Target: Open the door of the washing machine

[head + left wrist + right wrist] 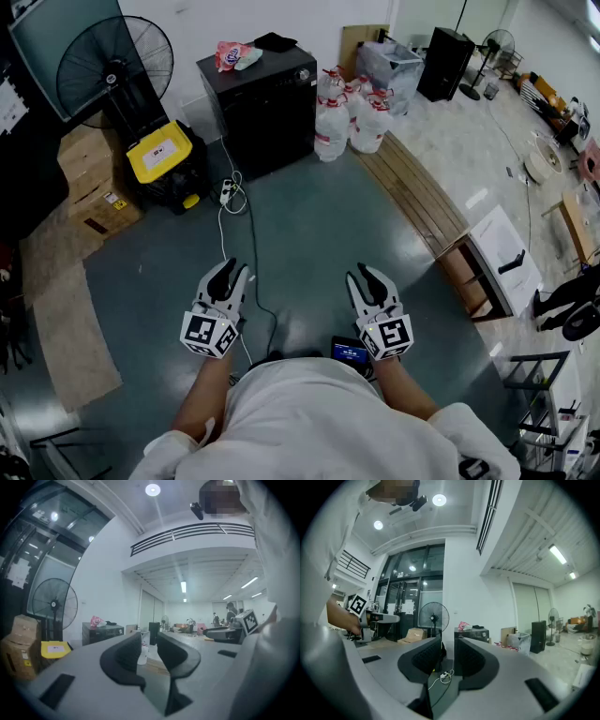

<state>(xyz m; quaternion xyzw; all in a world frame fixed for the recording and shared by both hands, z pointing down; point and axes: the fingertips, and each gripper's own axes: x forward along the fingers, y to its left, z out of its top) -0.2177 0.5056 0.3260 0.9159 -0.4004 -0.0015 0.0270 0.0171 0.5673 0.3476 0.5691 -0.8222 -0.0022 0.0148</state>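
Underfoot: grey floor (309, 230), bare in the middle; a cardboard sheet (70, 328) lies along its left edge; wooden planks (417, 197) run along its right edge
Task's thing: washing machine (262, 112), a black box at the floor's far edge by the white wall, well apart from both grippers; a pink bag (230, 54) and a dark cloth lie on top
Beside it: white jugs (342, 117) just to its right; yellow-lidded box (161, 155) and standing fan (112, 61) to its left; cardboard boxes (94, 178) further left
Cable: a power strip (228, 192) lies in front of the machine; its lead runs down the floor between the grippers
Left gripper (232, 269): held low over the near floor; jaws a narrow gap apart, nothing between
Right gripper (367, 275): level with the left; jaws a narrow gap apart, nothing between
Room: long, white-walled, ceiling lights on; distant people at the far end in the left gripper view
Hard to tell: the machine's door cannot be made out on its dark faces; the person's white-clad torso covers the nearest floor; the right edge cuts off white panels and racks
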